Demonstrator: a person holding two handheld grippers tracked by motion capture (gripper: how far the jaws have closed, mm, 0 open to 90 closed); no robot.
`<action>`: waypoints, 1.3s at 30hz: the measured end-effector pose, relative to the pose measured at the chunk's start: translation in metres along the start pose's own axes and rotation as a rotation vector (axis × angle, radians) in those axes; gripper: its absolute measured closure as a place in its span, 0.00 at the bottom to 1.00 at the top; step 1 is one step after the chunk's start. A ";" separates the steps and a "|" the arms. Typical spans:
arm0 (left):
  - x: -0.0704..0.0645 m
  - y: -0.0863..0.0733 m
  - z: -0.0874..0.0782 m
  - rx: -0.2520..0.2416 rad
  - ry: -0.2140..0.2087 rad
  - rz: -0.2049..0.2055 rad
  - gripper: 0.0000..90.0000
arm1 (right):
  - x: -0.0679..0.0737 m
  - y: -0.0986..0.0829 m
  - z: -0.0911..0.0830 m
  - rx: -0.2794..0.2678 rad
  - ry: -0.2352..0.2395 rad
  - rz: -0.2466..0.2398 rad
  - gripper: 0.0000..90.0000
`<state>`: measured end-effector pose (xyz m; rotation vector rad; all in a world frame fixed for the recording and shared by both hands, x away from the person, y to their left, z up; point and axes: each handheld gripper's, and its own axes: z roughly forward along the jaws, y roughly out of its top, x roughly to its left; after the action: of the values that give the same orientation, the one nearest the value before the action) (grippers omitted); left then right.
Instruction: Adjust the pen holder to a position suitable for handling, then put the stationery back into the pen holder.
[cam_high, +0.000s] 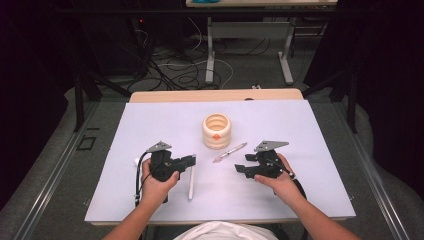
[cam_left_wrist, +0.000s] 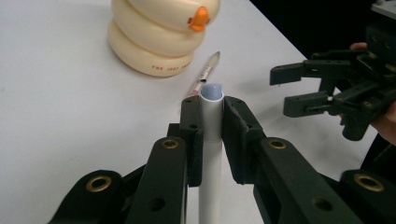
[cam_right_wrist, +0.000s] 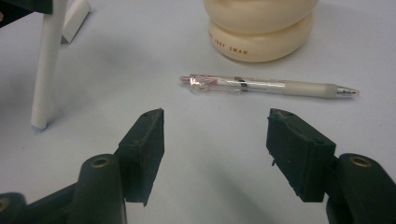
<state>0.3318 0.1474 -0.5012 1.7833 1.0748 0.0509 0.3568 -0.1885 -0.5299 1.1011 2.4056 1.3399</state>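
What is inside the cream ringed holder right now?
The cream holder looks empty from the high view: ribbed inner walls, nothing sticking out. Its floor is shadowed, so small items cannot be ruled out. The white pen sits in the left gripper; the clear pen lies beside the holder.

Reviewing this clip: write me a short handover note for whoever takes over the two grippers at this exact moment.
Left gripper: shut on the white pen, which slopes with one tip on the white mat.
Right gripper: open, holding nothing, aimed at the clear pen, which lies flat in front of the cream ringed holder.
A small white cap lies on the mat beyond the white pen.
Done: white pen gripped.
Left, probably: put both pens in the holder; neither is in yet.
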 end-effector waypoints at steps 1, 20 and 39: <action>-0.002 -0.001 -0.002 -0.010 -0.006 0.006 0.88 | 0.000 0.000 0.001 -0.010 0.000 -0.001 0.41; -0.015 0.009 -0.021 -0.156 -0.037 0.042 0.87 | 0.023 0.009 0.003 -0.076 0.106 0.042 0.44; -0.015 0.011 -0.023 -0.175 -0.031 0.038 0.87 | 0.065 0.038 0.017 -0.051 0.245 0.097 0.56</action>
<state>0.3184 0.1530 -0.4753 1.6421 0.9841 0.1365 0.3385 -0.1216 -0.4975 1.1107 2.4958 1.6464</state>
